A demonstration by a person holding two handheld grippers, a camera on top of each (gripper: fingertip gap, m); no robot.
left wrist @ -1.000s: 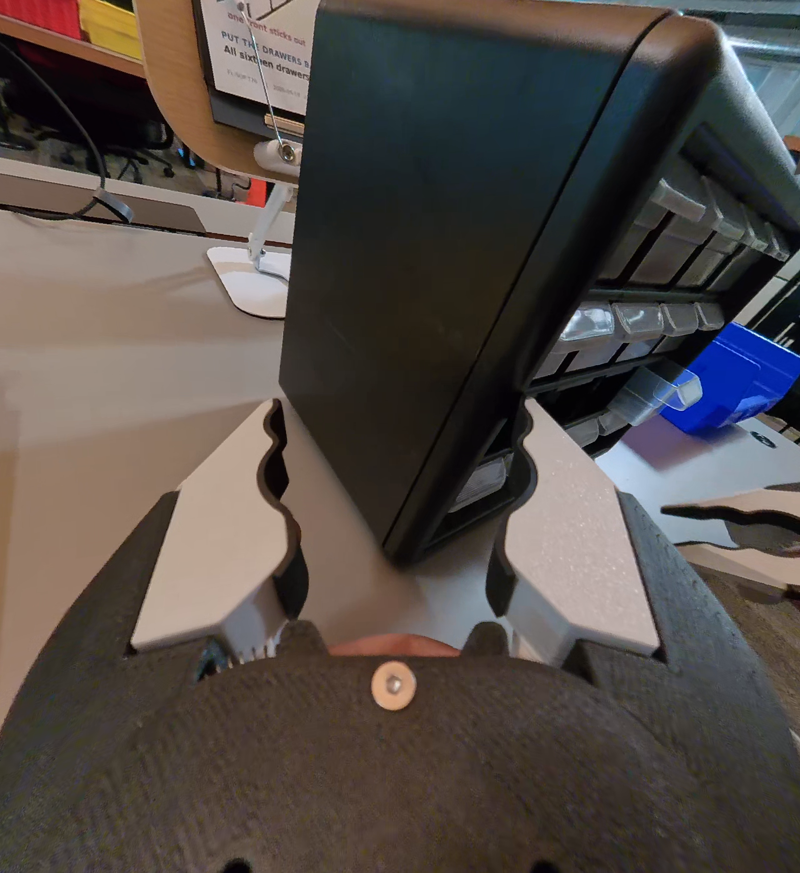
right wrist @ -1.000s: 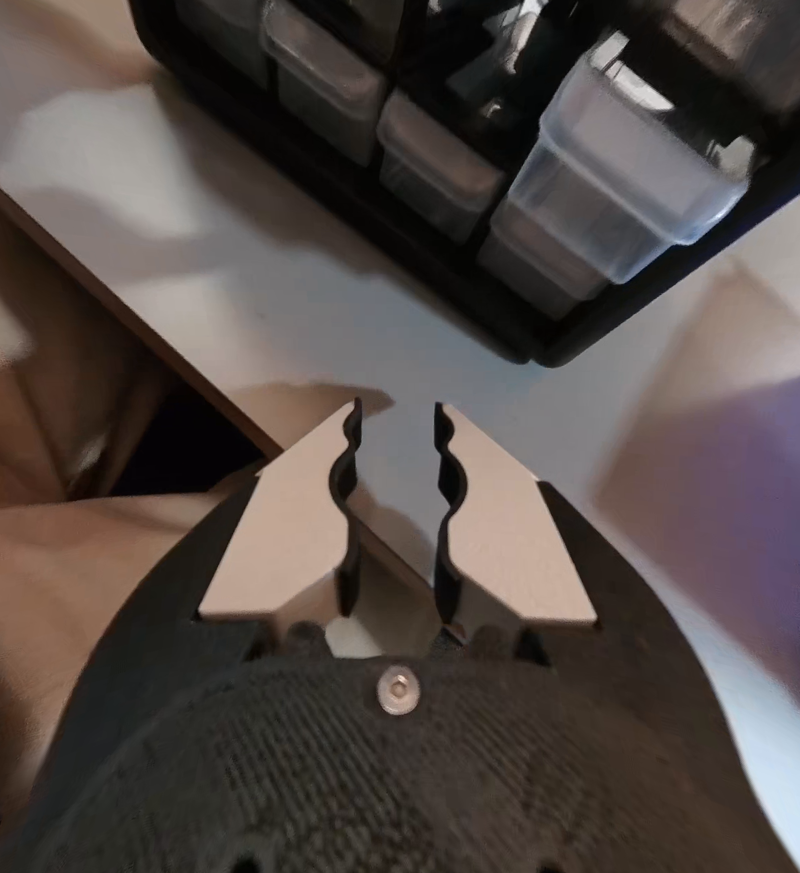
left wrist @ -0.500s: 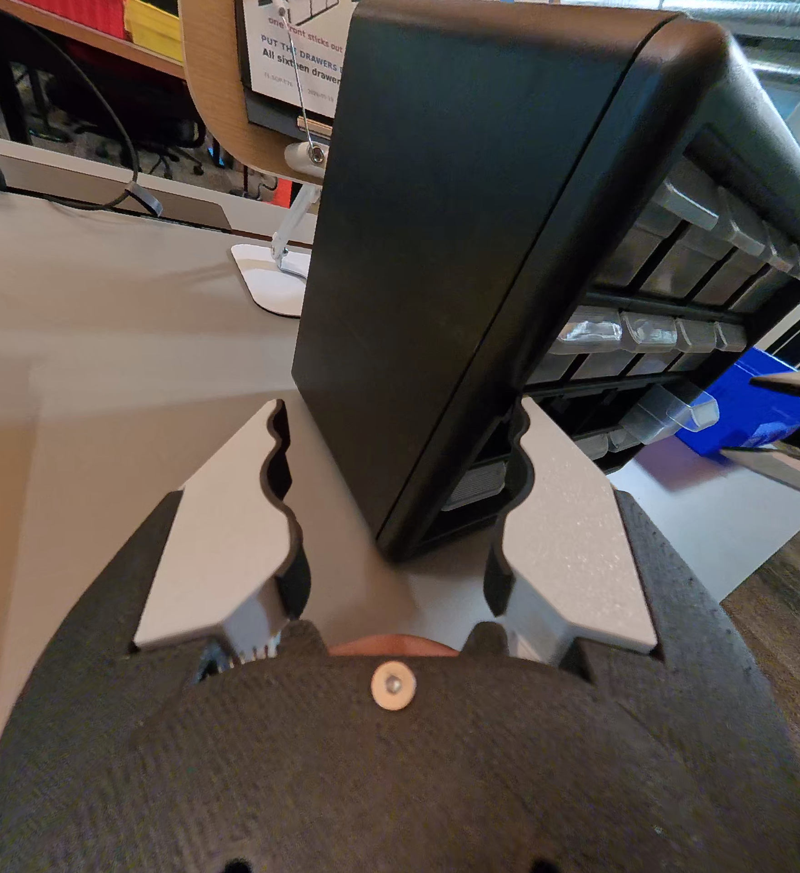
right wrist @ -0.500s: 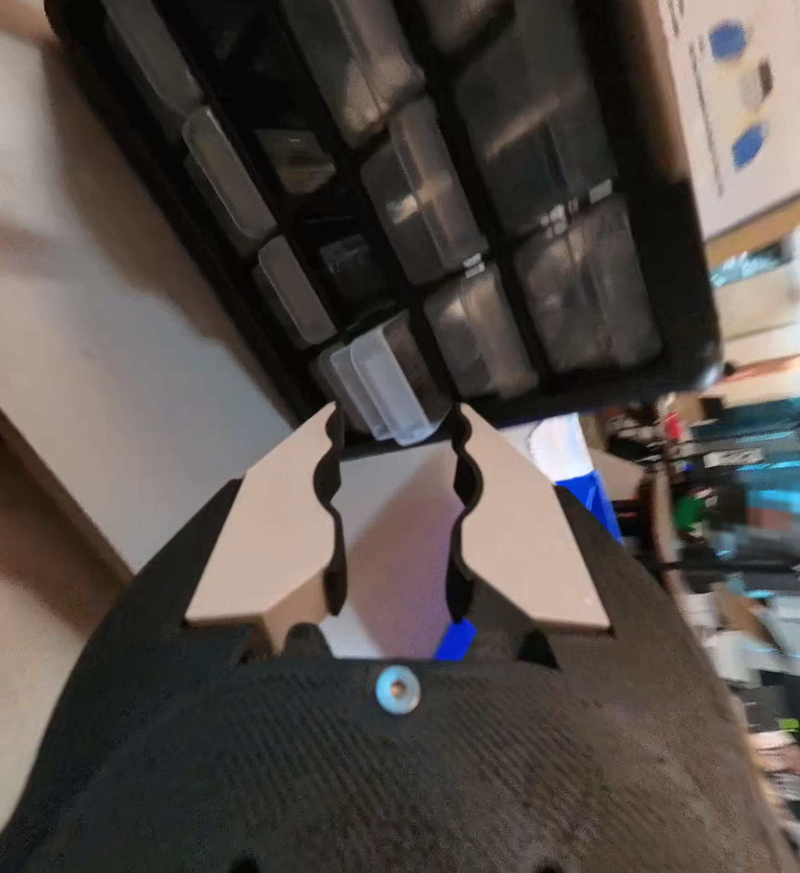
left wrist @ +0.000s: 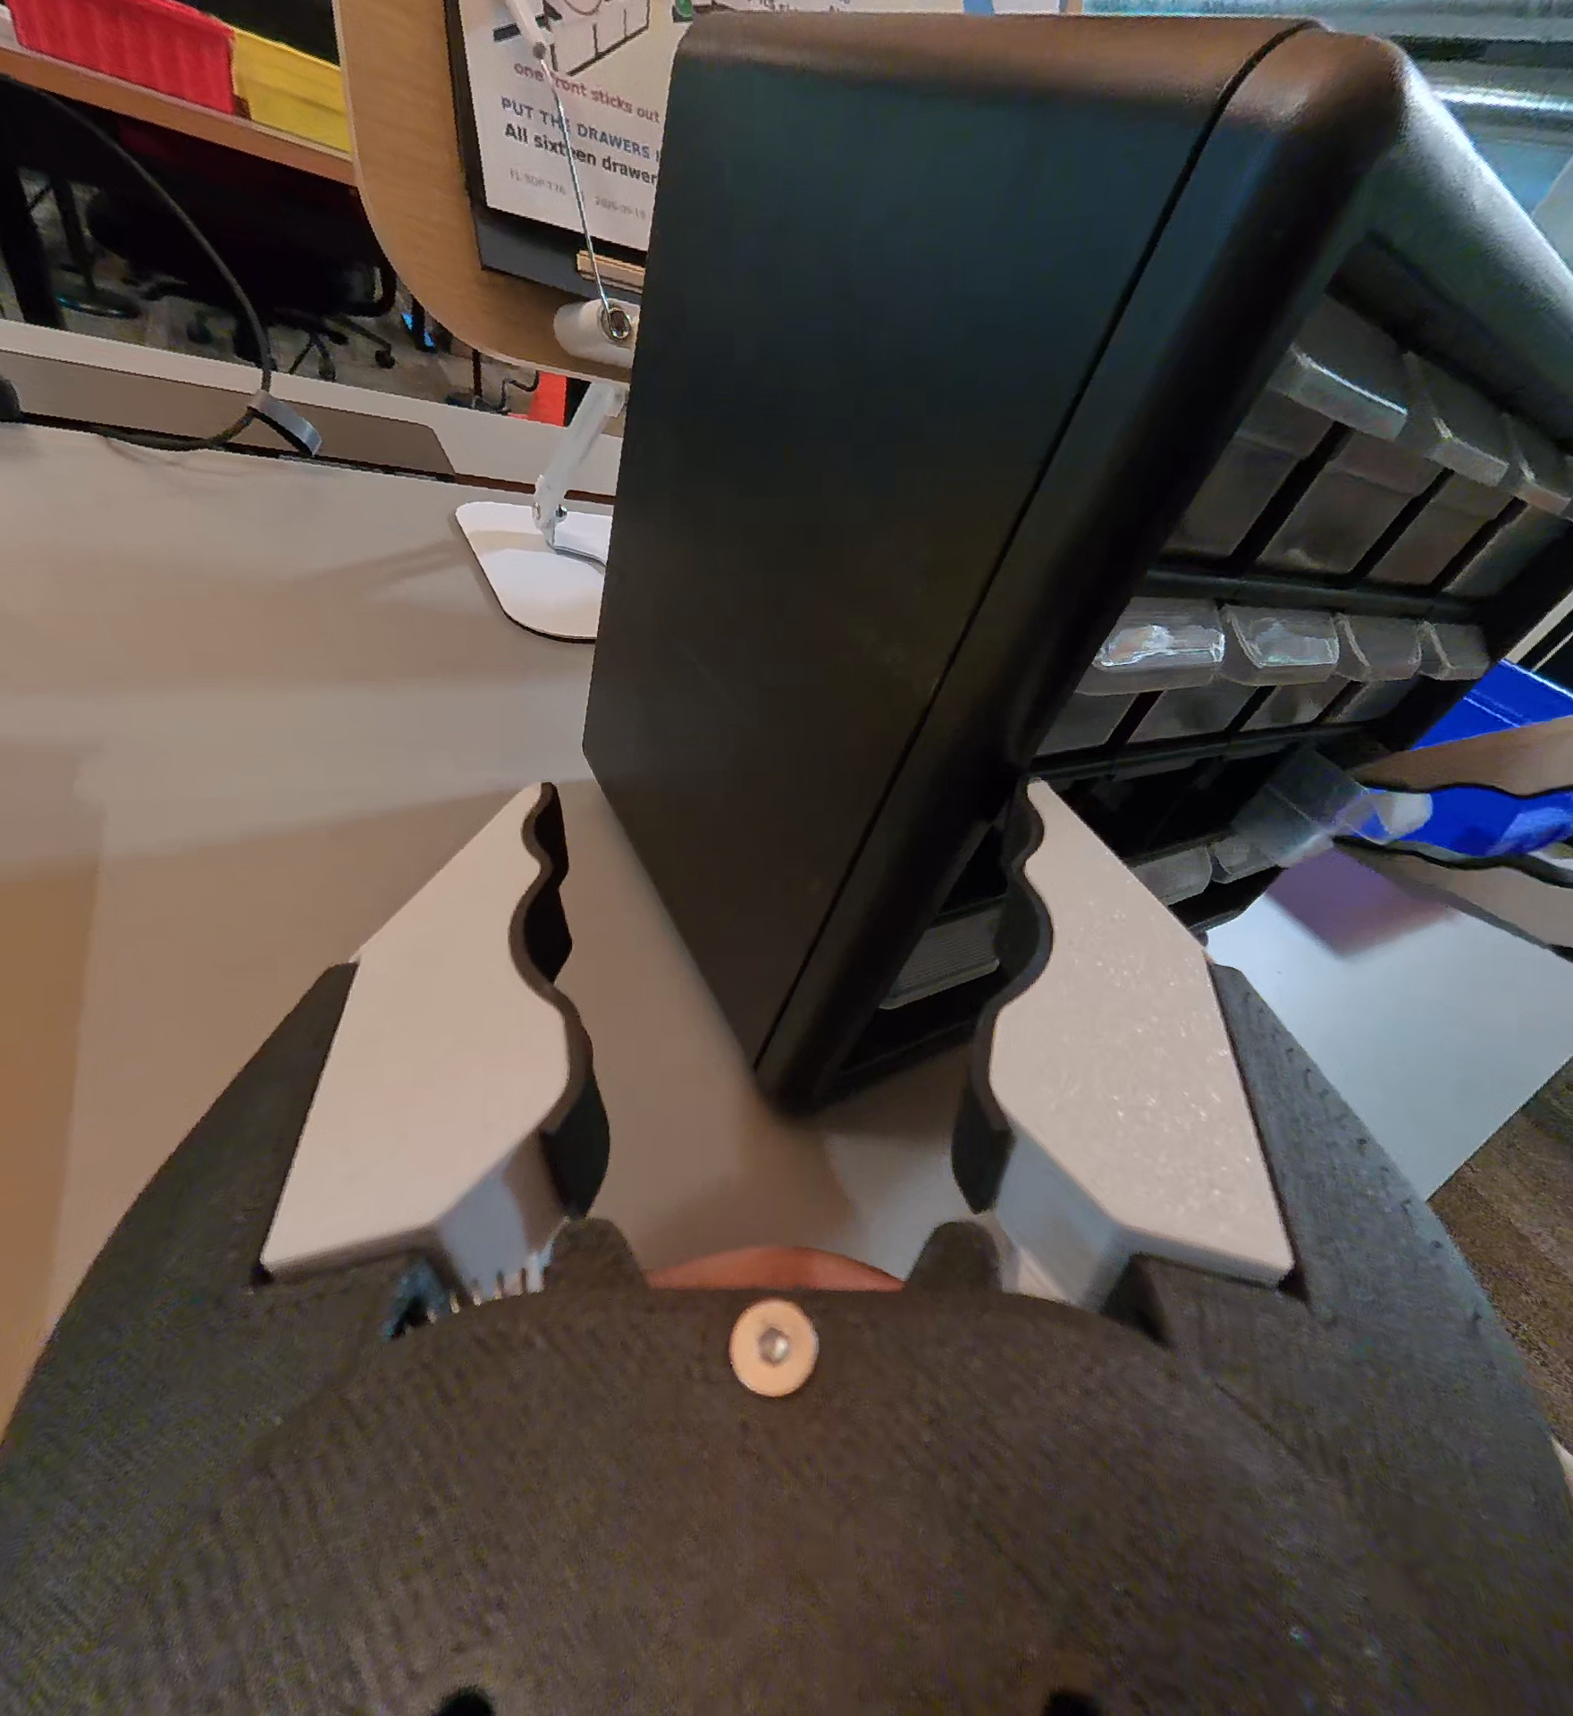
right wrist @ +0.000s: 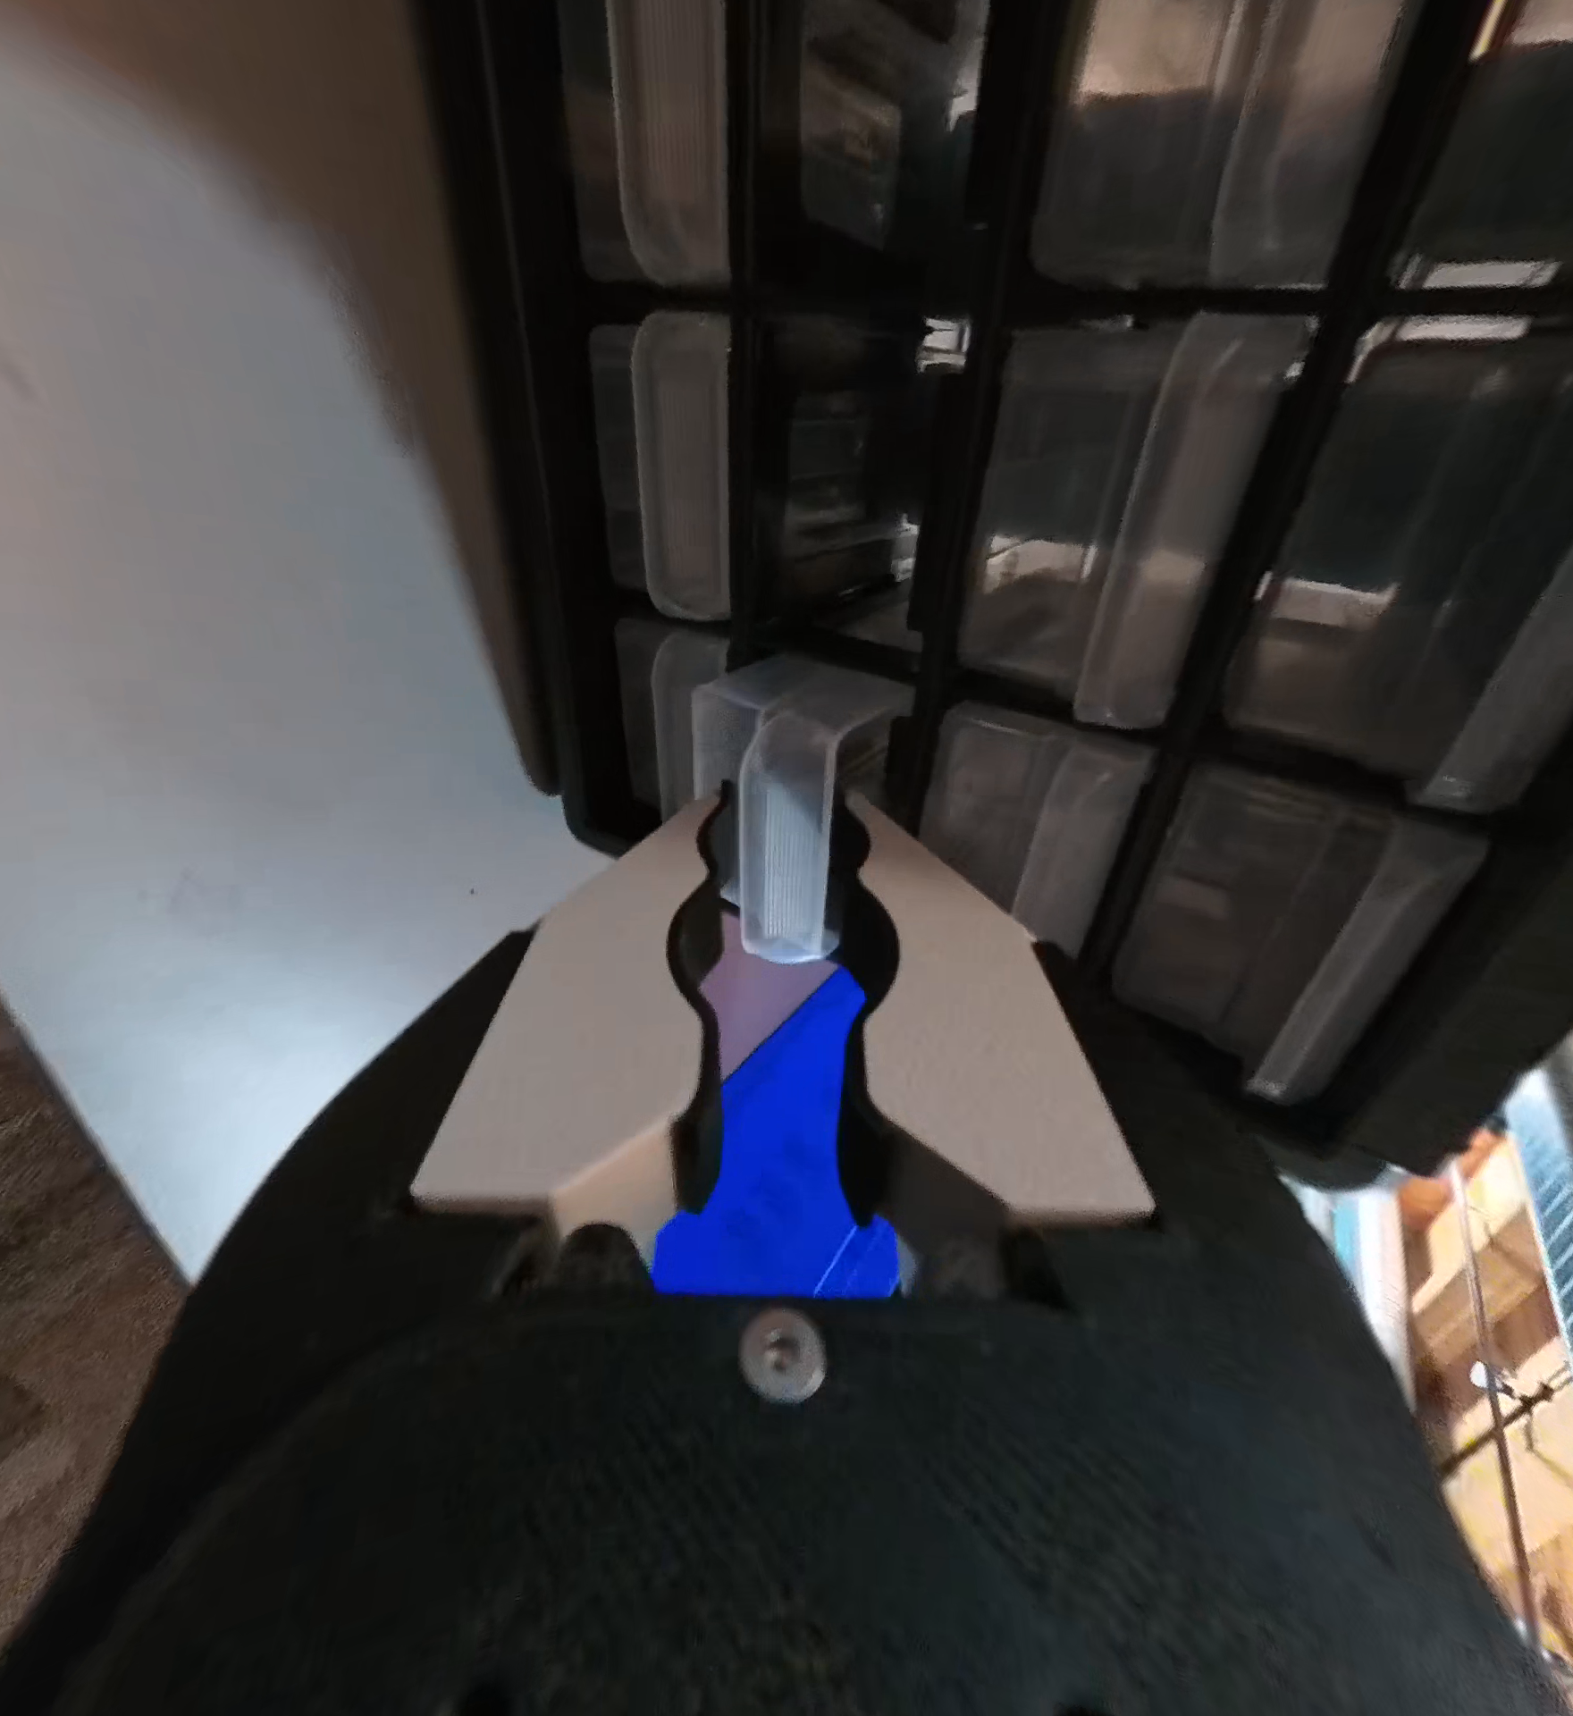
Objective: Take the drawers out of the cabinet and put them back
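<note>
Right gripper [right wrist: 783, 850]: jaws nearly closed around the pull tab of a clear drawer [right wrist: 787, 789]; the fingertips flank the tab closely, but firm contact cannot be confirmed through the blur.
Left gripper [left wrist: 787, 891]: jaws spread wide, straddling the near bottom corner of the black cabinet [left wrist: 857, 557], holding nothing; whether the fingers touch the cabinet is unclear.
Drawer: sticks partway out of a bottom-row slot, near the cabinet's side wall.
Blue bin [right wrist: 764, 1161]: lies beneath the right gripper, beside the cabinet.
Table [left wrist: 207, 743]: beige, carries the cabinet; a sign stand [left wrist: 532, 566] sits behind it.
Risk: a shallow hold on the smooth tab could slip as the pull starts; an off-axis pull could jam the drawer or drag the cabinet, since the left gripper does not clamp it.
</note>
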